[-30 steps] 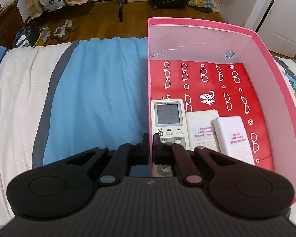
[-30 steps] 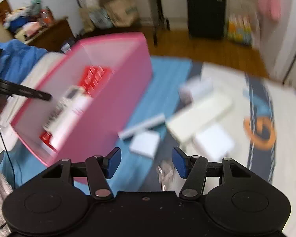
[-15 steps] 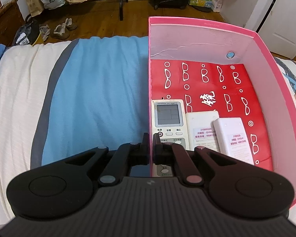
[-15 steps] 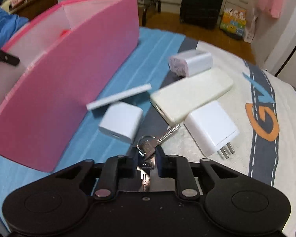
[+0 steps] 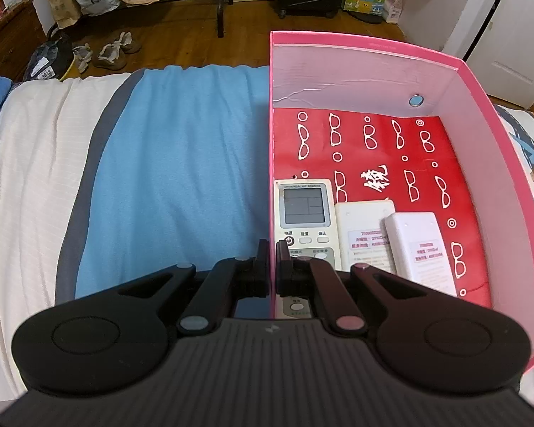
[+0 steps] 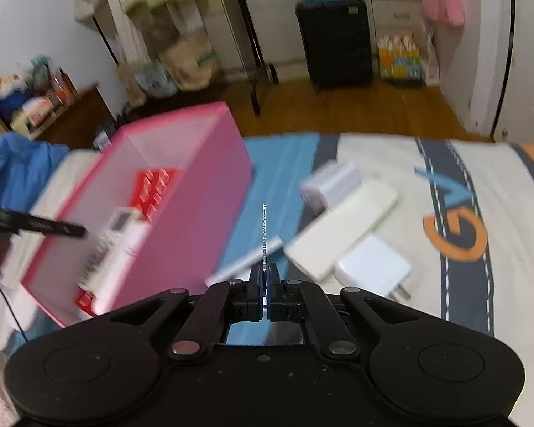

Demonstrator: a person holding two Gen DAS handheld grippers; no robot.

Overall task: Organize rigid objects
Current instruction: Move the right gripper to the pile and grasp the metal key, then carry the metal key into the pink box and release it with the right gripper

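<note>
- The right tongs (image 6: 266, 286) were seen fully closed, the jaws having just been closing, with a thin silver metal key (image 6: 264, 229) pinched between the pads and standing edge-on straight ahead of them.
- Only the low end of the key was seen to be caught, so it was judged that it could pivot or slip out during a quick swing; the strong blur of the right wrist view suggested that such a swing was under way.
- Whether further keys or a ring hung below the pads could not be told; a dangling part was judged likely to catch on the rim of the tall pink cardboard box (image 6: 181, 220).
- The left tongs (image 5: 272, 267) were seen closed on the near left wall of the pink box (image 5: 359, 67), one finger outside and one inside, so that the box was steadied on the striped bed cover (image 5: 181, 163).
- A knock against the thin wall was judged able to tip or shift the box if that grip was loosened.
- Inside the box, a grey-white air-conditioner remote with a screen (image 5: 304, 213) and two white flat remotes (image 5: 416, 249) were seen packed along the near end, the far part of the red patterned floor being left bare.
- White chargers (image 6: 372, 270) and a cream power bank (image 6: 341, 235) were seen lying on the bed beside the box, not yet put away.
</note>
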